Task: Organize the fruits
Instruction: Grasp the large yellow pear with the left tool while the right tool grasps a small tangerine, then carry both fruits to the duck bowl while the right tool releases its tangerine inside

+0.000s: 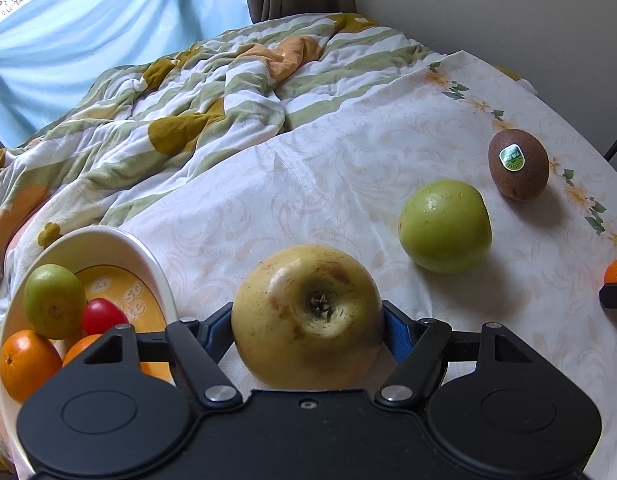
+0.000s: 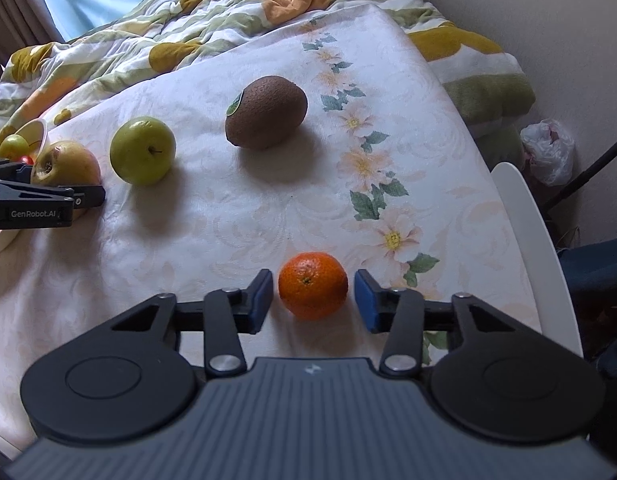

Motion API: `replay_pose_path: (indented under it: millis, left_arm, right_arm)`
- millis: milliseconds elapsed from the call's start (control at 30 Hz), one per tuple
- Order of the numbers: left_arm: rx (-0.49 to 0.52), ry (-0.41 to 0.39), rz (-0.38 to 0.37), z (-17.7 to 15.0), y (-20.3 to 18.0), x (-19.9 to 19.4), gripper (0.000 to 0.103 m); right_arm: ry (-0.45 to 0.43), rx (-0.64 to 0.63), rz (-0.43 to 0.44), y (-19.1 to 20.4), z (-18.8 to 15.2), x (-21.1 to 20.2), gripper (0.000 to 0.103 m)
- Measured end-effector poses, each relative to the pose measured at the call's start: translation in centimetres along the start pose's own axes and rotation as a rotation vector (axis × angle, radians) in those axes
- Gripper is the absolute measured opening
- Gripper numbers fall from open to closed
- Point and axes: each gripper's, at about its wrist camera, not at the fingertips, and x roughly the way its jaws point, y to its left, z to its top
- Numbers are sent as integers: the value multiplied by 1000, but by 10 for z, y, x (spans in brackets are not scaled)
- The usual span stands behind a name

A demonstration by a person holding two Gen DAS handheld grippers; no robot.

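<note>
While left jaws clamp dimpled yellow apple point(image 1: 306, 316), right jaws flank pebbly round tangerine point(image 2: 312, 285), ungripped.

Landmark: green apple point(image 2: 142, 150) on the tabletop point(image 2: 212, 216). Left of it, yellow apple point(image 2: 66, 162); farther left, bowl point(image 1: 120, 248) holding fruit. Right of it, kiwi point(image 2: 266, 112). Nearer the camera and right, mandarin point(image 2: 313, 285). Behind, quilt point(image 1: 156, 120).

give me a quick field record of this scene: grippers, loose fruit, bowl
left gripper: shut on yellow apple, pads against its sides
right gripper: open, pads either side of tangerine, small gaps showing
loose on tablecloth: green apple, kiwi with sticker
bowl: white, at left; holds a green fruit, a small red fruit, oranges
behind: striped blanket
</note>
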Motion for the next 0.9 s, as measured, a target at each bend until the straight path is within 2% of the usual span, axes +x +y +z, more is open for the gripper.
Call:
replay_pose_path:
  millis: [233, 567, 900]
  left_arm:
    - [-17, -64, 11, -6, -4, -22, 77]
    - [-105, -123, 32, -8, -5, -65, 77]
    - [-243, -193, 116, -13, 8, -121, 77]
  right_arm:
    - [-6, 5, 27, -3, 1, -3, 51]
    - [-57, -47, 79, 4, 13, -31, 51]
    - [-124, -175, 169, 25, 44, -66, 51]
